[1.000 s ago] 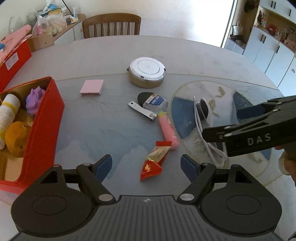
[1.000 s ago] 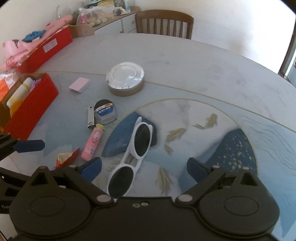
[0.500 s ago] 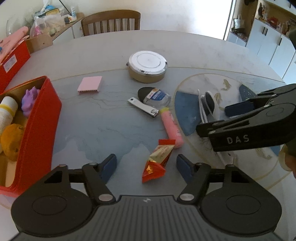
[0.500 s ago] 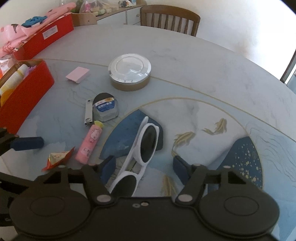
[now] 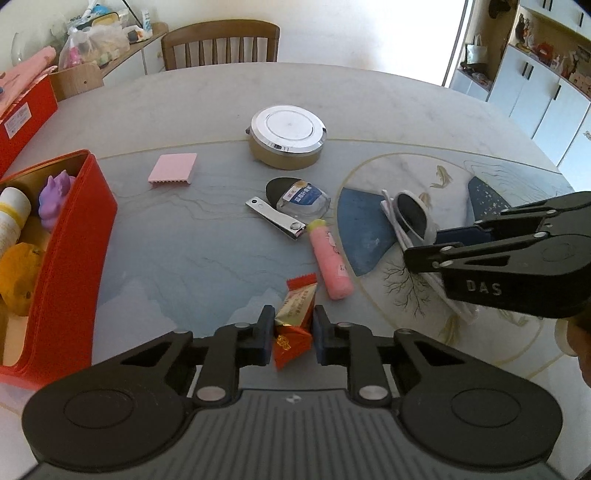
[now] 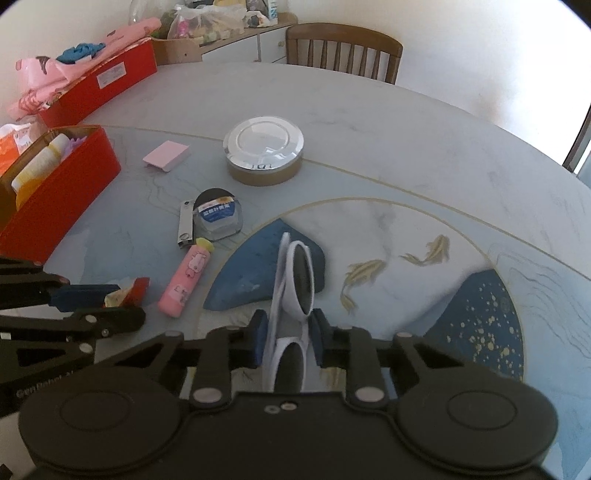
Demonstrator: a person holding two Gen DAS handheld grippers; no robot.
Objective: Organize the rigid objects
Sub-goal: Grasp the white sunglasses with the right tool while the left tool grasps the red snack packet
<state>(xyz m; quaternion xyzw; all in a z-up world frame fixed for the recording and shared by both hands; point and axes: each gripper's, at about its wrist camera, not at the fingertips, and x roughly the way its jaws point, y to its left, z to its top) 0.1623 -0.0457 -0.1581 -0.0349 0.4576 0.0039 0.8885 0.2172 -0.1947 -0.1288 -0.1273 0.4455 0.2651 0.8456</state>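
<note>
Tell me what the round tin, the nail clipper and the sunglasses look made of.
Round tin: shiny silvery metal lid with glare, on a matte tan base, possibly card.
Nail clipper: polished steel, mirror sheen.
Sunglasses: glossy white plastic frame, probably, with dark lenses.

big round table (image 5: 369,96) w/ pale marble top, blue and gold fish pattern. wooden chair (image 5: 220,44) at far side, against a plain white wall (image 5: 351,33). low sideboard (image 6: 236,44) far left w/ bags on top. white cupboards (image 5: 546,96) at right, bright daylight beside them.
</note>
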